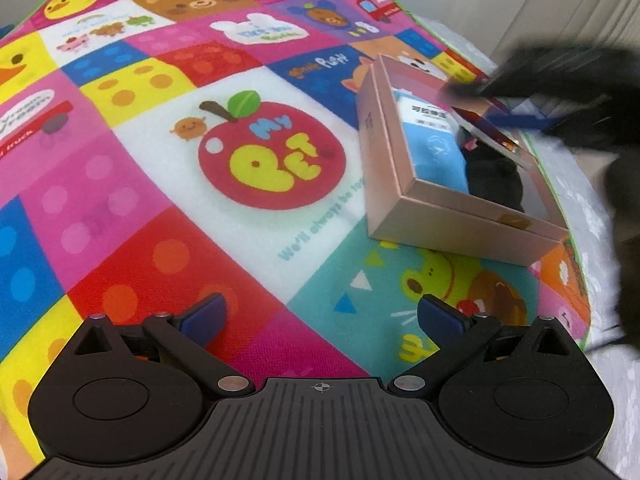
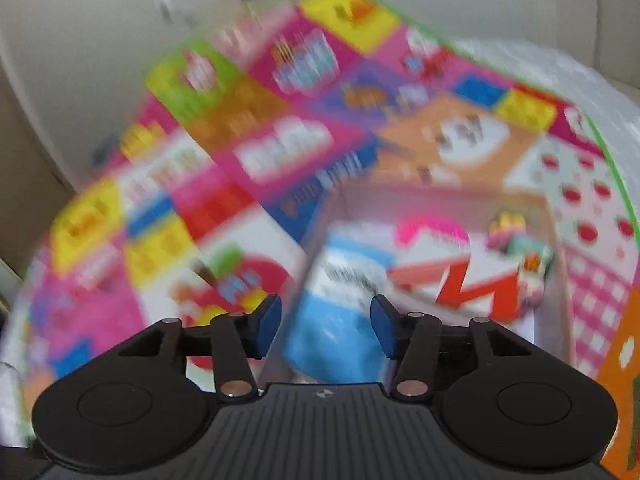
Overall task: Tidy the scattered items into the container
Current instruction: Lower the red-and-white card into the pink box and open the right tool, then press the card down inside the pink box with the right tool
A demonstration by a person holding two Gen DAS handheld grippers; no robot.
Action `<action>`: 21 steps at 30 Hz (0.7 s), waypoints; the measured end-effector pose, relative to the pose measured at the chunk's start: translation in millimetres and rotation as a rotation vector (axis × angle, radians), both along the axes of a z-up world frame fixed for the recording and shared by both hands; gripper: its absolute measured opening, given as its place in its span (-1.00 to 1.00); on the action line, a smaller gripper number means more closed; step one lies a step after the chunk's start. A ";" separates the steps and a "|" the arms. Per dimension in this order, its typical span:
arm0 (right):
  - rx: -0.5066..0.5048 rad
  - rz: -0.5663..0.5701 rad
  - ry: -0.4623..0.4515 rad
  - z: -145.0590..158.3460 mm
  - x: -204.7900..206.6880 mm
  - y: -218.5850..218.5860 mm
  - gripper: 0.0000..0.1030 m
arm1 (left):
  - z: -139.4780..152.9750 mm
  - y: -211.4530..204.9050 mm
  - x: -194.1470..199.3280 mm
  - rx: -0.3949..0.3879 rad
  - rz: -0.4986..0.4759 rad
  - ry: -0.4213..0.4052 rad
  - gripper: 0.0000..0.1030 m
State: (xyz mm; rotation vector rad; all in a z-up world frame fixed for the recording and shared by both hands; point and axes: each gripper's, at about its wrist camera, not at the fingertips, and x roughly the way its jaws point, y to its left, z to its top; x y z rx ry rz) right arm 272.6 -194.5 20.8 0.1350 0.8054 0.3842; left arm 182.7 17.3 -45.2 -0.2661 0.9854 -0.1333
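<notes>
— While the right gripper [image 2: 325, 328] hangs over the box [image 1: 460, 220], what worries you?

— Mostly the blur. Its fingers [image 2: 269, 320] stand partly apart with nothing visibly clamped between them, though the right wrist view is smeared, so I can't swear to that. If the gripper swings low, it could catch the box wall and shove the whole container across the play mat [image 1: 160, 200].

— And the contents?

— A blue packet [image 1: 436, 148] lies inside along the near wall, with a flat red-and-white card [image 2: 460, 280] beside it and a small colourful toy [image 2: 520, 240] at the far corner. The card seems to rest tilted on the other items, so a nudge might tip it out over the rim.

— The other hand?

— The left gripper [image 1: 320, 320] hovers over the mat, fingers wide open and empty, well apart from the box. No loose items show on the mat, so little seems left.
</notes>
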 end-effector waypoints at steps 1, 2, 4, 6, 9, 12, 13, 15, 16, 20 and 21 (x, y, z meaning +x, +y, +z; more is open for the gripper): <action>0.033 -0.014 -0.038 13.3 -4.2 -9.4 -0.04 | -0.8 0.3 0.5 0.001 0.004 0.004 1.00; 0.062 -0.047 -0.065 24.0 -5.7 -19.6 -0.04 | -1.7 0.2 0.8 0.002 0.006 0.009 1.00; 0.072 -0.131 -0.073 31.1 -0.1 -34.3 -0.04 | -2.9 -1.2 1.0 0.009 0.006 0.012 1.00; 0.030 -0.209 -0.045 22.2 10.9 -44.6 -0.20 | -3.2 -2.8 0.4 0.016 0.002 0.013 1.00; -0.011 -0.240 0.048 -8.3 22.7 -48.0 -0.37 | -3.1 -3.7 0.0 0.020 -0.001 0.012 1.00; -0.122 -0.201 0.026 -32.9 16.6 -34.5 -0.38 | -5.0 -3.7 1.2 0.019 -0.003 0.017 1.00; -0.151 -0.182 0.004 -33.2 14.6 -29.4 -0.38 | -5.5 -3.8 1.4 0.020 -0.004 0.018 1.00; -0.184 -0.170 0.001 -31.2 14.7 -25.7 -0.38 | -6.4 -4.1 2.0 0.022 -0.005 0.016 1.00; -0.195 -0.164 0.003 -30.1 14.7 -25.7 -0.38 | -6.3 -4.2 2.1 0.022 -0.006 0.010 1.00; -0.151 -0.171 -0.002 -19.3 3.4 -39.1 -0.33 | -2.0 -3.1 -0.5 -0.012 -0.025 -0.072 1.00; -0.111 -0.186 -0.010 -15.7 -1.9 -48.4 -0.23 | 1.0 -3.8 -3.0 -0.022 -0.037 -0.118 1.00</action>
